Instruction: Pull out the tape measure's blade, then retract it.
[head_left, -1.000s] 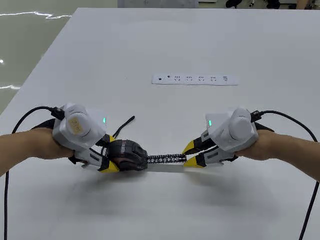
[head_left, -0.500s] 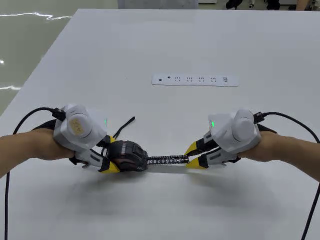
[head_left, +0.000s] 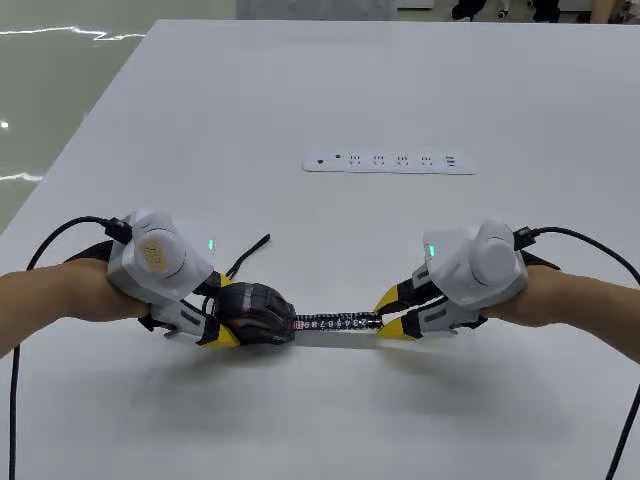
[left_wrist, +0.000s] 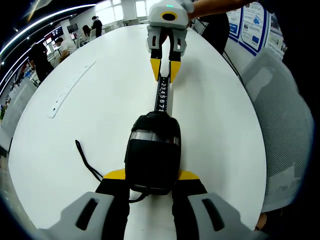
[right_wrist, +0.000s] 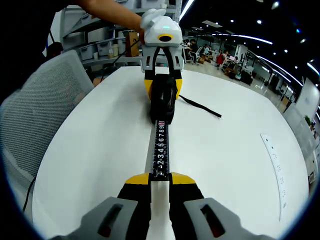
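A black tape measure (head_left: 254, 312) (left_wrist: 152, 149) (right_wrist: 163, 97) rests on the white table, and my left gripper (head_left: 222, 308) (left_wrist: 150, 176) is shut on its case. A short stretch of dark numbered blade (head_left: 337, 322) (left_wrist: 163, 97) (right_wrist: 160, 150) runs out of the case toward the right. My right gripper (head_left: 394, 312) (right_wrist: 160, 178) is shut on the blade's free end, its yellow tips pinching it just above the tabletop. A black wrist strap (head_left: 250, 250) (left_wrist: 86, 162) (right_wrist: 200, 106) trails from the case across the table.
A white power strip (head_left: 390, 160) (left_wrist: 70, 91) (right_wrist: 277, 170) lies flat farther back on the table. Black cables (head_left: 55, 235) run from both grippers over the table's near side. A grey mesh chair (left_wrist: 285, 140) (right_wrist: 40, 95) stands beside the table edge.
My right gripper has slid a little to the right with the blade's end, so slightly more blade shows. The left gripper and the case have stayed put.
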